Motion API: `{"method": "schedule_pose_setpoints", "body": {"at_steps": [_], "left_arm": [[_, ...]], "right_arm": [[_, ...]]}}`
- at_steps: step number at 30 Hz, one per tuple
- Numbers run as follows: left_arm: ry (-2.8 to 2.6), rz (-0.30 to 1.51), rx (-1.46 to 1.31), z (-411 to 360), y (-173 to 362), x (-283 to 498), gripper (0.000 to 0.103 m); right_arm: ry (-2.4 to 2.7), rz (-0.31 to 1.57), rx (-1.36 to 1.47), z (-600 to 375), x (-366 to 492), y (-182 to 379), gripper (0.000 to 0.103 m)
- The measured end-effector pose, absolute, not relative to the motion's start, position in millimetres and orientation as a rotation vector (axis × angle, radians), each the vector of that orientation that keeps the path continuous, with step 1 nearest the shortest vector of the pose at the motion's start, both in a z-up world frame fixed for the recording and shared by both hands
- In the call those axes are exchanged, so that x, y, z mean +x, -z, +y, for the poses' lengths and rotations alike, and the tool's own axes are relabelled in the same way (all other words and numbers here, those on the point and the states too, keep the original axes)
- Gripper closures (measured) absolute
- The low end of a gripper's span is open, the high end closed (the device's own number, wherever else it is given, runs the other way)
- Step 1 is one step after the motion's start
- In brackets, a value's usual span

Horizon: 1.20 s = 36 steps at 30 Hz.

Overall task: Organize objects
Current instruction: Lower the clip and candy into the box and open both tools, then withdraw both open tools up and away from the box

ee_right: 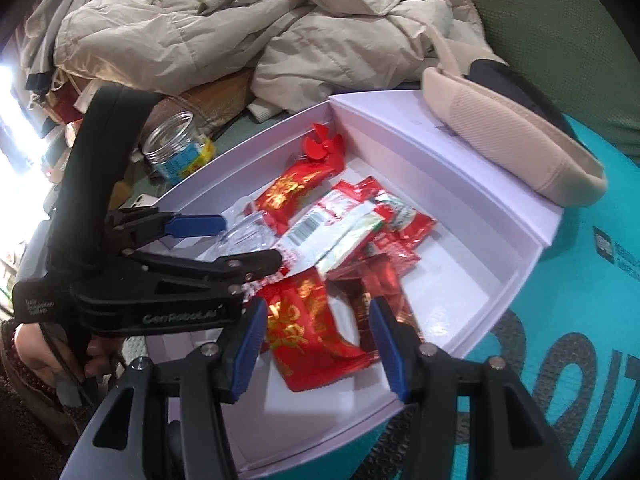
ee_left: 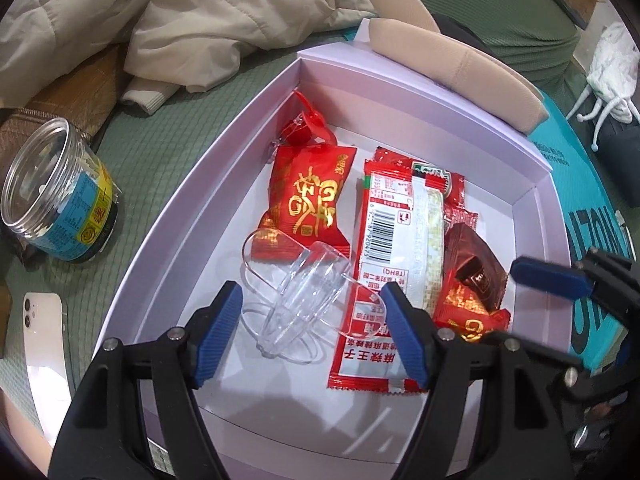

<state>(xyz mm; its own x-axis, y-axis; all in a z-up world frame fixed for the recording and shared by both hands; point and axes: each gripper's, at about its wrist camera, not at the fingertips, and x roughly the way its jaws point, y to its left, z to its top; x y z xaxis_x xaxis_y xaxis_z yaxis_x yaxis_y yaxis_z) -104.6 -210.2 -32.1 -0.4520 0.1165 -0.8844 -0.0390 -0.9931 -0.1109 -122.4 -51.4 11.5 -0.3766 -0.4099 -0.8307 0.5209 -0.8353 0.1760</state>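
A pale lilac box [ee_left: 168, 216] holds red snack packets and clear plastic cups. My left gripper [ee_left: 312, 320] is open, its blue pads on either side of the clear cups [ee_left: 296, 288], which lie on their sides next to a long red and white packet [ee_left: 396, 236]. A red packet with gold writing [ee_left: 308, 200] lies behind them, with a red plastic piece [ee_left: 306, 120] at the far corner. My right gripper [ee_right: 320, 344] is open above a red and gold packet [ee_right: 308, 336] and a dark red foil packet [ee_right: 380, 288] near the box's front wall [ee_right: 320, 432]. Its finger [ee_left: 548, 276] shows in the left view.
An open clear jar [ee_left: 52, 192] with a blue and yellow label stands left of the box, with a white phone [ee_left: 40, 324] in front of it. A beige padded jacket [ee_right: 240, 28] is heaped behind. A beige band [ee_right: 516, 148] lies on the box's far rim. A teal bag [ee_right: 568, 320] is under the box.
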Motion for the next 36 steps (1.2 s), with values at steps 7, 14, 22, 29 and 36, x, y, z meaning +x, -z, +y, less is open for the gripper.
{"method": "schedule_pose_setpoints", "body": {"at_steps": [7, 14, 22, 29, 36], "left_arm": [[-2.591, -0.111, -1.589, -203, 30, -98, 0.032], [-2.521, -0.088, -1.575, -182, 30, -96, 0.03], [-2.563, -0.097, -1.53, -174, 11, -75, 0.029], [-2.705, -0.076, -1.49, -184, -24, -51, 0.018], [-2.78, -0.086, -1.447, -201, -52, -41, 0.015]], "right_arm": [[2.345, 0.157, 1.257, -42, -122, -24, 0.05], [2.477, 0.145, 1.25, -27, -123, -31, 0.049], [2.478, 0.222, 1.226, -31, -106, -40, 0.047], [2.519, 0.241, 1.203, -28, -88, -54, 0.04], [2.543, 0.221, 1.142, -27, -68, -80, 0.027]]}}
